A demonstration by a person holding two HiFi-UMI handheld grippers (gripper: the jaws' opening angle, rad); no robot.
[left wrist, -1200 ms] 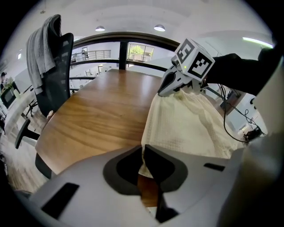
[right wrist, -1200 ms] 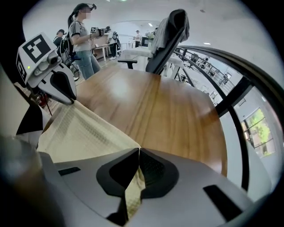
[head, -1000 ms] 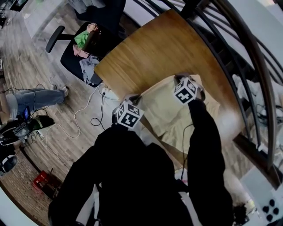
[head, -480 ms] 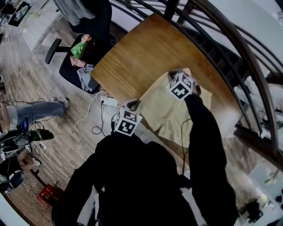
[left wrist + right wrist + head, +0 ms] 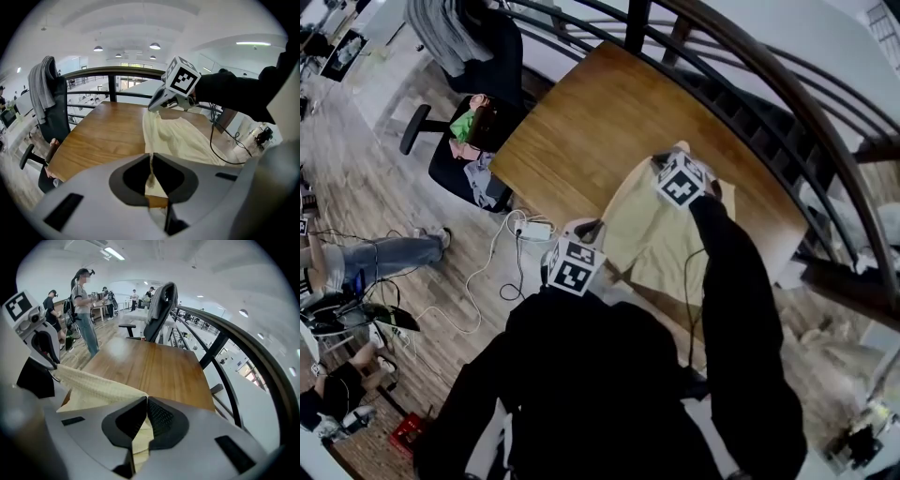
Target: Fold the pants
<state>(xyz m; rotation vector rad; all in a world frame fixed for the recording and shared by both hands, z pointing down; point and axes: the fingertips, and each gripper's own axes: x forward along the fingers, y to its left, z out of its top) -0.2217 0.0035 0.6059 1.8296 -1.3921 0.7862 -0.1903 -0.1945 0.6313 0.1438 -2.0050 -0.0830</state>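
Left gripper (image 5: pixel 151 169) is pinching a thin edge of the pants (image 5: pixel 652 234), soft cream waffle-weave. Right gripper (image 5: pixel 143 422) is clamped on another edge. The cloth stretches between them over the rounded wood-grain table (image 5: pixel 600 112), with a dark curved railing (image 5: pixel 208 357) beyond.

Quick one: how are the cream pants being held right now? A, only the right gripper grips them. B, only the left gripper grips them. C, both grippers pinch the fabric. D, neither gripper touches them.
C: the left gripper and the right gripper each have their jaws closed on an edge of the pants, which span between them above the table.
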